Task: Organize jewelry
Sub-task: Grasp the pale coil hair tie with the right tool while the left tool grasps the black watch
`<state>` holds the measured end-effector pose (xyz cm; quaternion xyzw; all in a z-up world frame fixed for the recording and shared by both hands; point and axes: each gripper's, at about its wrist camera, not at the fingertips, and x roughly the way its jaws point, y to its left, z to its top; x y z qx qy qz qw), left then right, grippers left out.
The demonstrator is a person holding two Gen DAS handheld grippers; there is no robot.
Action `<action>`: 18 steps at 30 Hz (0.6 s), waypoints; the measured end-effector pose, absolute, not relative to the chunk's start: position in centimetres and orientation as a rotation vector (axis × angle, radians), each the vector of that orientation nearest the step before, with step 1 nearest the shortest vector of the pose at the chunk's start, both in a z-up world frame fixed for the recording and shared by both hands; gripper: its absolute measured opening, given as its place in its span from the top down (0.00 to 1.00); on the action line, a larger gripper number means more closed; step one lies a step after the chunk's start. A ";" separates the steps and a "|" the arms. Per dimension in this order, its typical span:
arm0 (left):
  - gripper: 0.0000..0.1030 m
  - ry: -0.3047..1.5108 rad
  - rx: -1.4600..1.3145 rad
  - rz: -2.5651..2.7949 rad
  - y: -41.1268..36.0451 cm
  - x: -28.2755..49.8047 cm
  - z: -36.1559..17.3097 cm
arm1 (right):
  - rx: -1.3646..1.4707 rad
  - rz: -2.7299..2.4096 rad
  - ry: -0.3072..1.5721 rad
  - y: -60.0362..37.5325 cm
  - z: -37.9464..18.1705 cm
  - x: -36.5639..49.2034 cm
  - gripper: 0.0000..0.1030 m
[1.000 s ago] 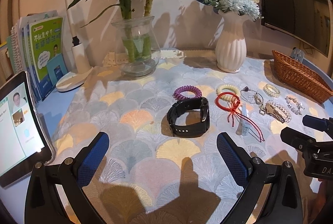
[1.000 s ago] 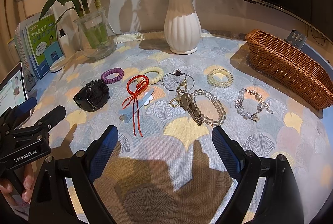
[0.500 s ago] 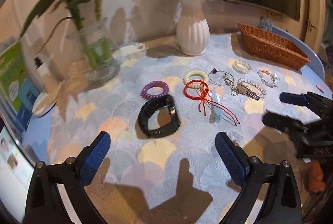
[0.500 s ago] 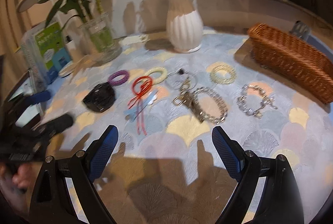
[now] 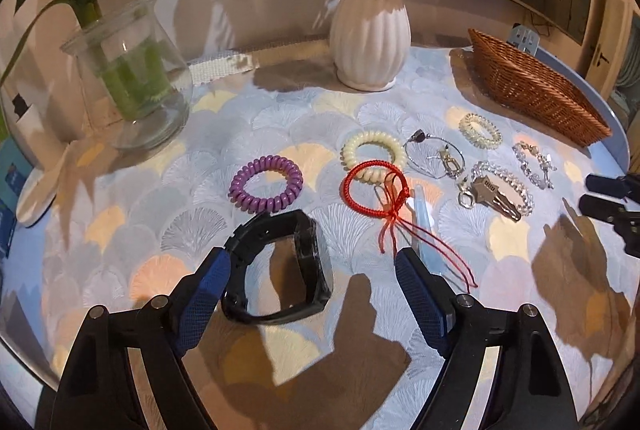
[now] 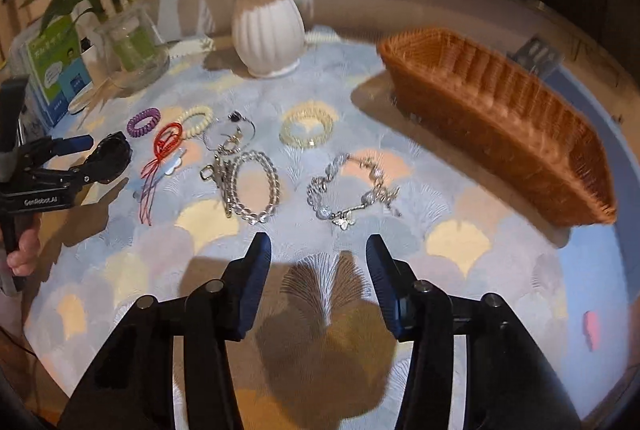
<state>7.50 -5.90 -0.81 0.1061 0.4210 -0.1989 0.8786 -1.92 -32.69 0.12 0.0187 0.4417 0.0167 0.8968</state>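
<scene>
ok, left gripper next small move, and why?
Probably ease the left gripper forward and finish closing: its jaws are closing, the black watch sits between them, one finger at the strap, the other still clear of it.

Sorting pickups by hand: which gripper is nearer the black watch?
Left. The left gripper, jaws closing, straddles the black watch; the right gripper, also closing on nothing, sits far off by the silver charm bracelet.

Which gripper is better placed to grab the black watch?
Left. The left gripper already straddles the black watch, jaws closing around it. The right gripper sits near the butterfly bracelet.
</scene>
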 end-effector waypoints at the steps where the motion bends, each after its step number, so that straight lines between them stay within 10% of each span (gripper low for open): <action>1: 0.23 0.879 0.219 -0.416 -5.9 7.6 -0.8 | 0.043 0.035 0.919 -32.9 0.0 -1.5 0.54; 18: 0.38 0.902 0.157 -0.453 -5.6 8.4 -2.2 | 0.081 -0.008 0.971 -33.2 -2.1 11.1 0.67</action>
